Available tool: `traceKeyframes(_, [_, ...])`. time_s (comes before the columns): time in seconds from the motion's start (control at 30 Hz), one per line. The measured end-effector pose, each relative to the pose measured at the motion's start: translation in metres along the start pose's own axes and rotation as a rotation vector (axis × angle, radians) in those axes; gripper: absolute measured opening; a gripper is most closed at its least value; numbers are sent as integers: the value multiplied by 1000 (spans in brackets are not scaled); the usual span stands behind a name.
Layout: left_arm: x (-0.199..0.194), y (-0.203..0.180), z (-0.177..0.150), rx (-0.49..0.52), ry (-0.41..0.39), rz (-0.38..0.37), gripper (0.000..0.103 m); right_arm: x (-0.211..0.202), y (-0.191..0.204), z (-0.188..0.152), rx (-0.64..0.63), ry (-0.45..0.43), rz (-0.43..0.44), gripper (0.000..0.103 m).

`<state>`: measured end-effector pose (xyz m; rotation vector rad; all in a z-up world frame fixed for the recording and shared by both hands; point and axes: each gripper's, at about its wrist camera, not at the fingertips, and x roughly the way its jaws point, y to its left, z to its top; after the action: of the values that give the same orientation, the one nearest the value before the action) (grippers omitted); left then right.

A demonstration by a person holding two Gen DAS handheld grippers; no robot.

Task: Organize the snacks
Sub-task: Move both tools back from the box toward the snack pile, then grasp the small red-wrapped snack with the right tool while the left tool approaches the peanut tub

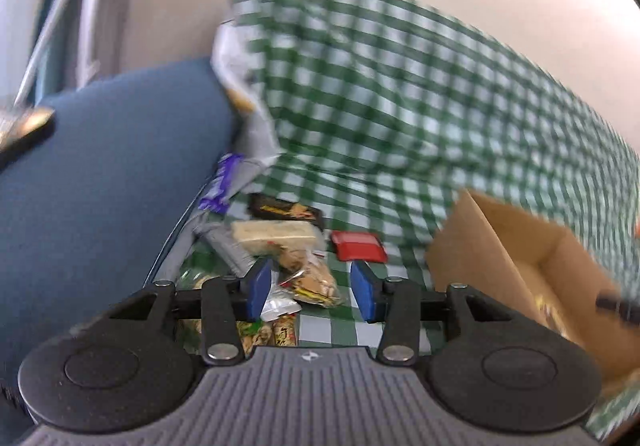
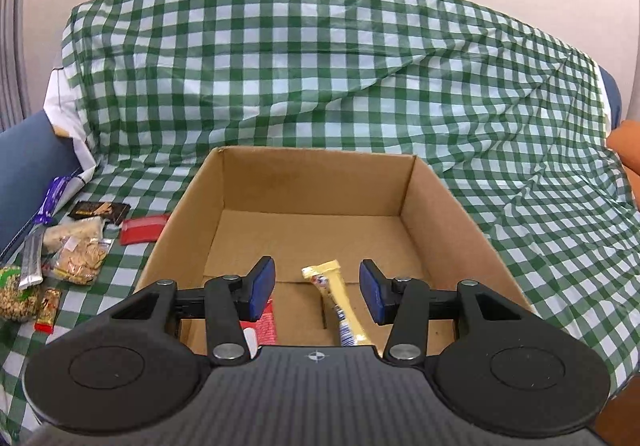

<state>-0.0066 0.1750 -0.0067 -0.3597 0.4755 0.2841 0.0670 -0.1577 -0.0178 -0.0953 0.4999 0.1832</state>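
Observation:
A pile of snacks lies on the green checked cloth (image 2: pixel 320 66). In the left wrist view my left gripper (image 1: pixel 314 286) is open just above a clear bag of biscuits (image 1: pixel 316 280), with a pale wafer pack (image 1: pixel 272 232), a black bar (image 1: pixel 286 208), a red pack (image 1: pixel 358 246) and a purple bar (image 1: pixel 220 186) beyond. In the right wrist view my right gripper (image 2: pixel 316 288) is open and empty over the open cardboard box (image 2: pixel 460 214). A yellow bar (image 2: pixel 340 302) and a red-and-white pack (image 2: pixel 266 324) lie inside the box.
The box (image 1: pixel 520 258) stands right of the snack pile in the left wrist view. A blue cushion (image 1: pixel 112 174) borders the pile on the left. The cloth-covered backrest rises behind. An orange cushion (image 2: pixel 626 150) shows at the far right. More snacks (image 2: pixel 76 258) lie left of the box.

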Motion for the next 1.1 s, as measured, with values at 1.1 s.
traceKeyframes(1.1, [44, 87, -3, -492, 135, 165, 36, 55, 248, -31, -246, 197, 431, 40])
